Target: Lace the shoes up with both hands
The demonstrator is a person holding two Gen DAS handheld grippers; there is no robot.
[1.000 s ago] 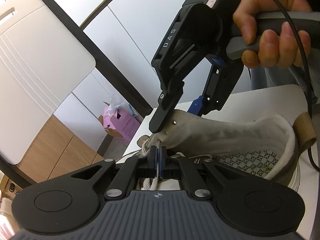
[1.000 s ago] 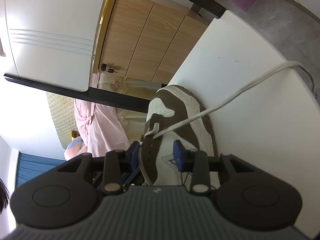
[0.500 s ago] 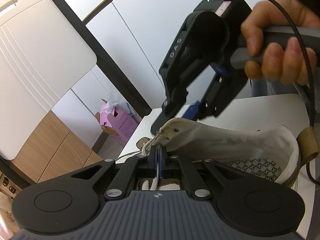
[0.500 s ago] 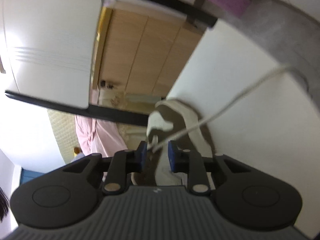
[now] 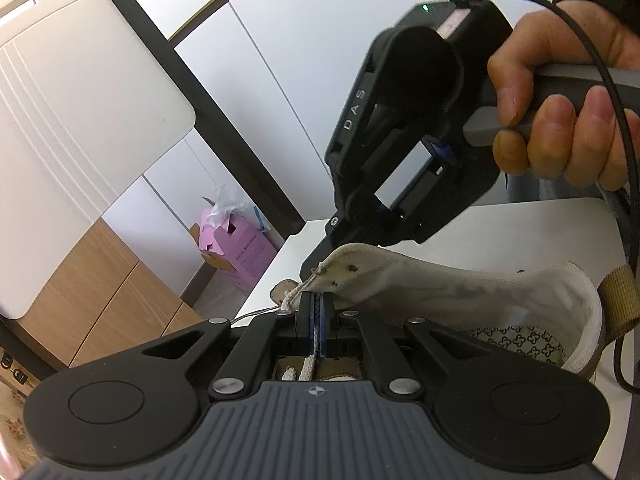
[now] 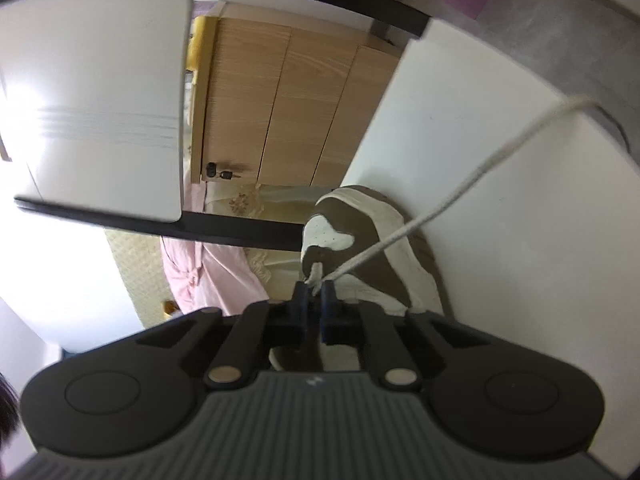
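A brown and white sneaker (image 6: 360,232) lies on the white table (image 6: 500,260); its cream lining (image 5: 440,292) fills the left wrist view. My left gripper (image 5: 316,312) is shut on the white shoelace (image 5: 310,364) just below the top eyelet flap. A hand (image 5: 560,120) holds my right gripper (image 5: 316,258) above that flap, its tips hidden behind the flap's edge. In the blurred right wrist view, the right gripper (image 6: 315,292) has its pads closed on the shoelace (image 6: 460,200), which runs up and right over the table edge.
A pink box (image 5: 236,248) sits on the floor beyond the table edge. Wooden cabinets (image 6: 300,100) and a white panel (image 5: 80,100) stand behind. A black cable (image 5: 616,160) hangs from the right gripper past the shoe's heel tab (image 5: 620,300).
The right gripper's fingers went from open astride the eyelet flap to closed on the lace, and it lifted a little. The left gripper stayed shut on the lace.
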